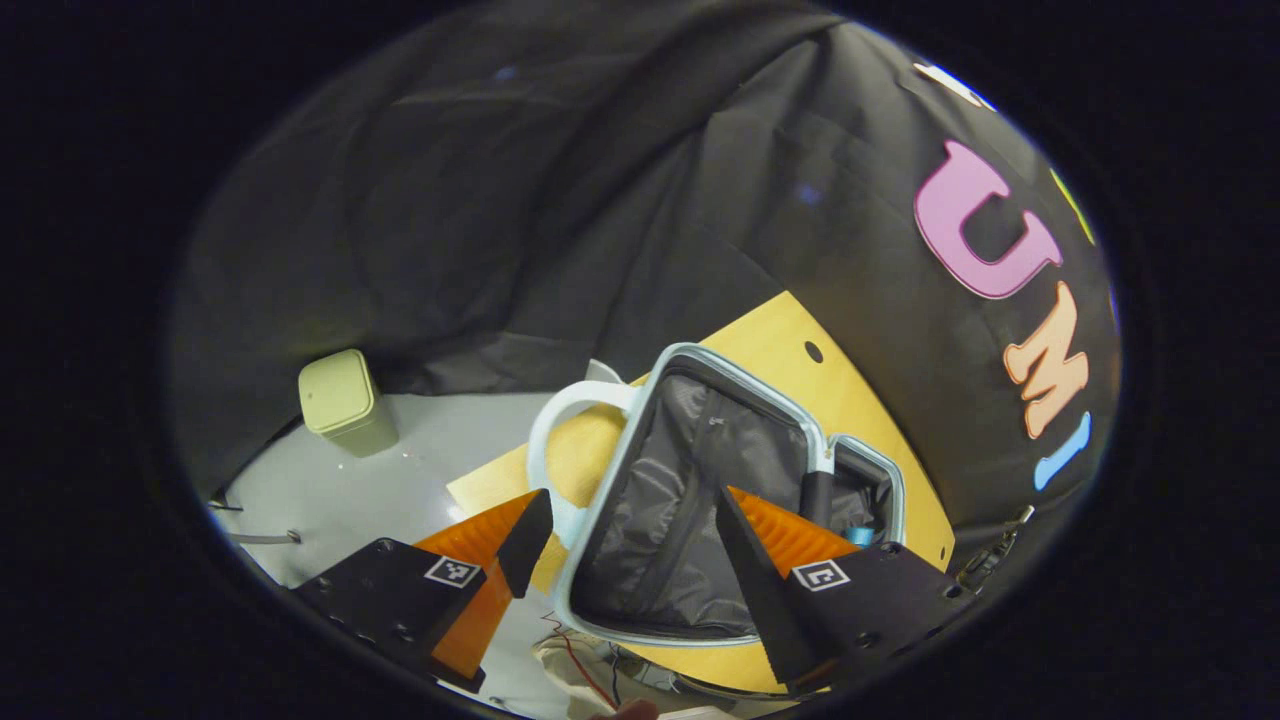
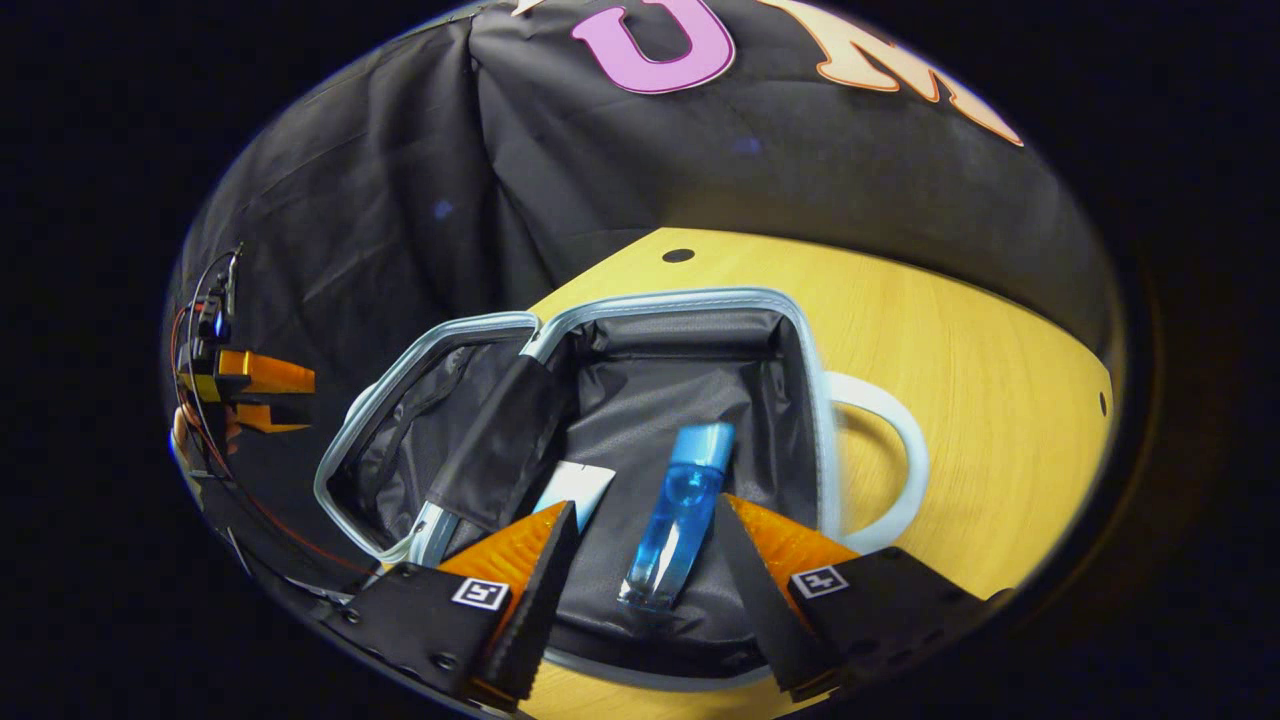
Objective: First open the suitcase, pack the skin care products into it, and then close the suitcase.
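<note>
Suitcase (image 1: 690, 520) lies open on the wooden table (image 1: 800, 340) in the left gripper view, its grey-lined lid half raised near the white handle (image 1: 560, 420), and the left gripper (image 1: 632, 545) hangs over it with jaws spread and empty. In the right gripper view a blue bottle (image 2: 680, 515) and a white tube (image 2: 575, 490) lie in the base, with the right gripper (image 2: 645, 565) parted above the bottle, gripping nothing. Packing looks nearly finished; next, probably, swing the lid over and shut the case.
</note>
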`<state>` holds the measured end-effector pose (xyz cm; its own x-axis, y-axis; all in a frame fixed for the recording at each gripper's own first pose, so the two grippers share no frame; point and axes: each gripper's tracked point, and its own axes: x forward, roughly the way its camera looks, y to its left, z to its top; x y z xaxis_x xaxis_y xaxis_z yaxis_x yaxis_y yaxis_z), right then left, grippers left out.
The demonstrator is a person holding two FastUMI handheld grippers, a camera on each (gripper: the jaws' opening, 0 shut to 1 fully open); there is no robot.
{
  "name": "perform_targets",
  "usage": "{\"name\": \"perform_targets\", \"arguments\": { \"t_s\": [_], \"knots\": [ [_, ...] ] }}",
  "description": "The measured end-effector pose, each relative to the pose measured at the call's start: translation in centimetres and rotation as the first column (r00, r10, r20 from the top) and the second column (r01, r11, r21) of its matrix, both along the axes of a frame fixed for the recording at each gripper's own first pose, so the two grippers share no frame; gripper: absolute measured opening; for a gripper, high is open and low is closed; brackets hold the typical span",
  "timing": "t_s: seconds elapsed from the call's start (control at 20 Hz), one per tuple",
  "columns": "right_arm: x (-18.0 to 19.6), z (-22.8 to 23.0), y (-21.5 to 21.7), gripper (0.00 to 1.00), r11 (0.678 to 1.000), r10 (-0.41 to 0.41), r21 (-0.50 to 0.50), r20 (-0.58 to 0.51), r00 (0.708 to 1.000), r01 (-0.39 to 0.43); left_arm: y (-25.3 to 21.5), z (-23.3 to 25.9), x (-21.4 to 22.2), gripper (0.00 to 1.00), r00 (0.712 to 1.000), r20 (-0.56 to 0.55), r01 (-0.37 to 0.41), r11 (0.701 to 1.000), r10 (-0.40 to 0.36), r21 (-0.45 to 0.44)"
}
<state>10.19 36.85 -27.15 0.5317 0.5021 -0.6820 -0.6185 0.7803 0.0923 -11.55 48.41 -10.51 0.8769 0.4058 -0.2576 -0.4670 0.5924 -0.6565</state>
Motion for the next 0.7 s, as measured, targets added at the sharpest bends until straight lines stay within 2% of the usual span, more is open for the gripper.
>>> {"name": "perform_targets", "arguments": {
  "t_s": [0.05, 0.1, 0.25, 0.35, 0.5, 0.65, 0.7],
  "knots": [
    [0.2, 0.3, -0.1, 0.85, 1.0, -0.003, -0.001, 0.017, 1.0, 0.003, 0.5, -0.6, 0.0, 0.97, 1.0, -0.003, -0.006, 1.0, 0.006, -0.012],
    [0.3, 1.1, -0.3, 0.97, 1.0, -0.007, 0.006, 0.039, 0.999, 0.007, 1.0, -1.2, -0.1, 0.98, 1.0, -0.003, -0.012, 1.0, 0.012, -0.021],
    [0.9, 5.3, -0.1, 0.98, 0.995, -0.02, 0.1, 0.13, 0.991, 0.007, 3.6, -2.4, -0.2, 0.97, 0.999, -0.01, -0.046, 0.998, 0.045, -0.044],
    [1.0, 8.4, -1.5, 0.98, 0.989, -0.055, 0.143, 0.182, 0.982, 0.028, 5.5, -3.0, 0.2, 0.96, 0.998, 0.003, -0.061, 0.996, 0.061, -0.065],
    [1.5, 12.0, -4.7, 0.98, 0.982, -0.127, 0.17, 0.247, 0.96, 0.086, 6.9, -4.1, 1.6, 0.97, 0.999, 0.016, -0.03, 0.995, 0.031, -0.1],
    [1.9, 15.1, -9.1, 0.98, 0.971, -0.207, 0.182, 0.304, 0.93, 0.157, 7.4, -6.3, 3.5, 0.95, 1.0, -0.026, -0.004, 0.99, 0.0, -0.138],
    [2.0, 15.8, -10.7, 0.98, 0.966, -0.236, 0.183, 0.32, 0.918, 0.184, 7.5, -6.5, 4.1, 0.87, 1.0, -0.024, 0.005, 0.988, -0.009, -0.154]
  ]
}}
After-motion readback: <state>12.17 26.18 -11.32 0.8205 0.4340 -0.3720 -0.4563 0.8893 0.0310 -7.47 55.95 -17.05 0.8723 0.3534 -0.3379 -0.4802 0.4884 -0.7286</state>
